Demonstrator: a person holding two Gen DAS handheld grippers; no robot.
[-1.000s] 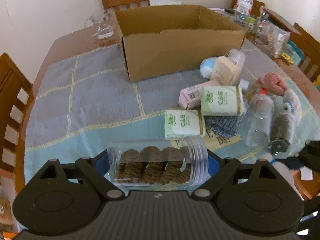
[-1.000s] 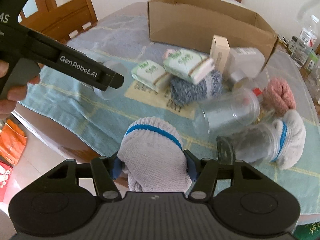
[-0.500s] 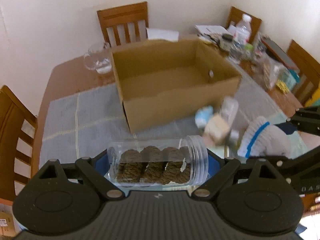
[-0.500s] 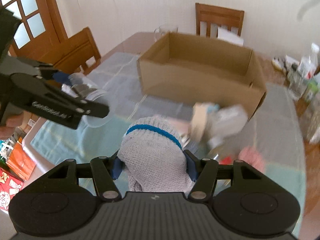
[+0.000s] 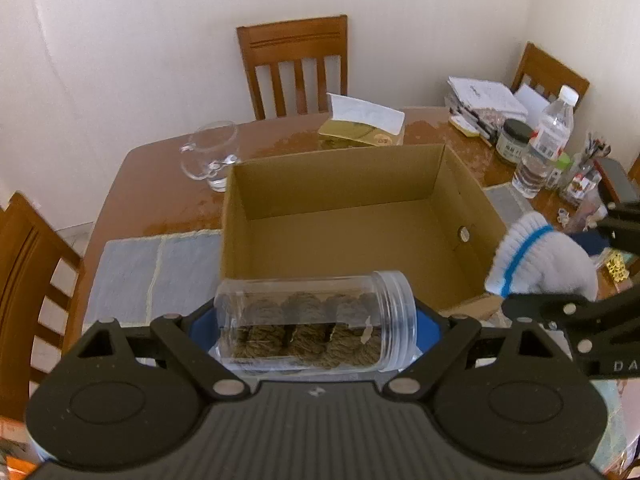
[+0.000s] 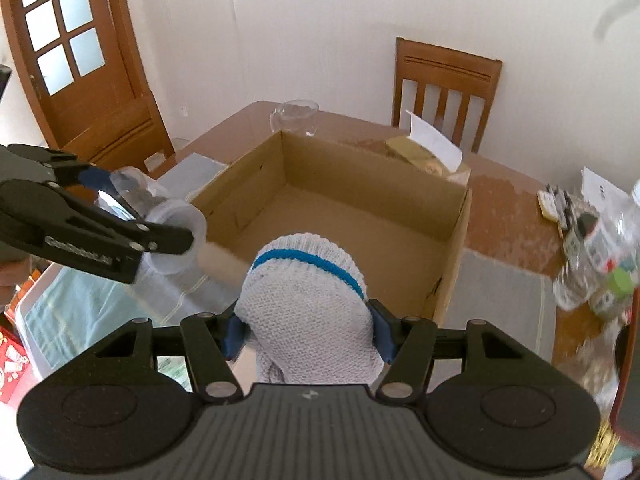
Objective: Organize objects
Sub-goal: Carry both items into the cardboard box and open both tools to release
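Both wrist views face box point(image 5: 352, 216) (shared), from above.

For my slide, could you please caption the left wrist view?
Left gripper holds a clear jar sideways before the empty cardboard box.

Clear, glossy plastic on the jar point(image 5: 316, 322), with coarse brown fibrous coils inside, pinched between the left gripper point(image 5: 316, 328) of matt black ribbed plastic. At three o'clock, the right gripper point(image 6: 308, 330) squeezes a soft, knitted white glove point(image 6: 308, 312) with a blue band. At twelve o'clock, the cardboard box point(image 5: 352, 224) is matt brown paperboard. Polished reddish wood on the table point(image 5: 160, 200), woven cloth for the mat point(image 5: 152, 272), shiny clear glass for the mug point(image 5: 210, 156).
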